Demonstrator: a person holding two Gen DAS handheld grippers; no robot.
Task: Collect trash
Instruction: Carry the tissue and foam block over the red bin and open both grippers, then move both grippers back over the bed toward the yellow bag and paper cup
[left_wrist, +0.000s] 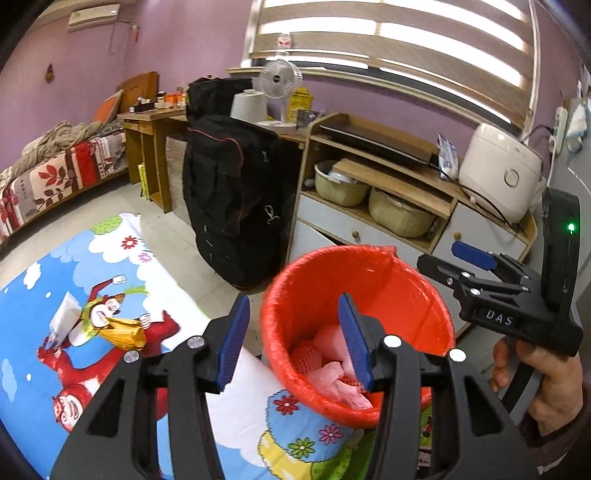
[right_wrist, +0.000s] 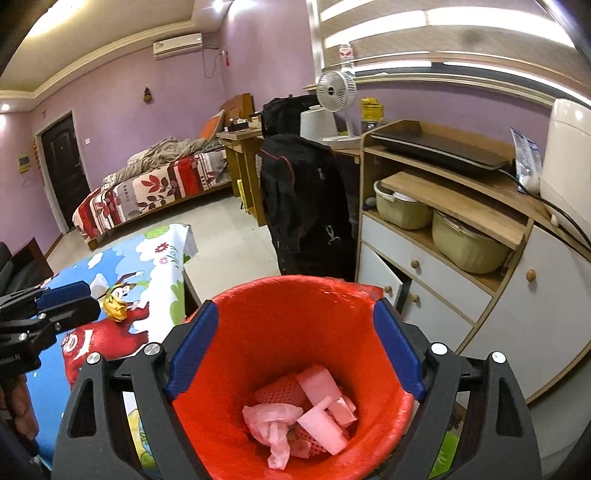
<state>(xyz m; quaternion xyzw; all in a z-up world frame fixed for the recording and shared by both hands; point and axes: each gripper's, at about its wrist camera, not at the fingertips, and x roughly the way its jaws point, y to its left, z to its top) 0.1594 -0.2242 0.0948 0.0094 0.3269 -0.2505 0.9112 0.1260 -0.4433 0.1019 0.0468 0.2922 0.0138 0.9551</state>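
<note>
A red trash bin (right_wrist: 291, 332) lined with a red bag stands beside the cartoon-print table (left_wrist: 44, 302); it also shows in the left wrist view (left_wrist: 332, 291). Inside lie crumpled pieces, foam bits and netting (right_wrist: 306, 413). My right gripper (right_wrist: 295, 350) is open and empty, held over the bin's mouth. My left gripper (left_wrist: 295, 339) is open and empty, over the table edge next to the bin. On the table lie a crumpled yellow wrapper (left_wrist: 123, 332), also seen in the right wrist view (right_wrist: 115, 308), and a white tissue (left_wrist: 62, 314).
A black bag (left_wrist: 229, 195) stands on the floor behind the bin. A wooden cabinet (right_wrist: 461, 258) with pots, a tray and a rice cooker (left_wrist: 498, 170) is at the right. A bed (right_wrist: 147, 188) and desk are at the back.
</note>
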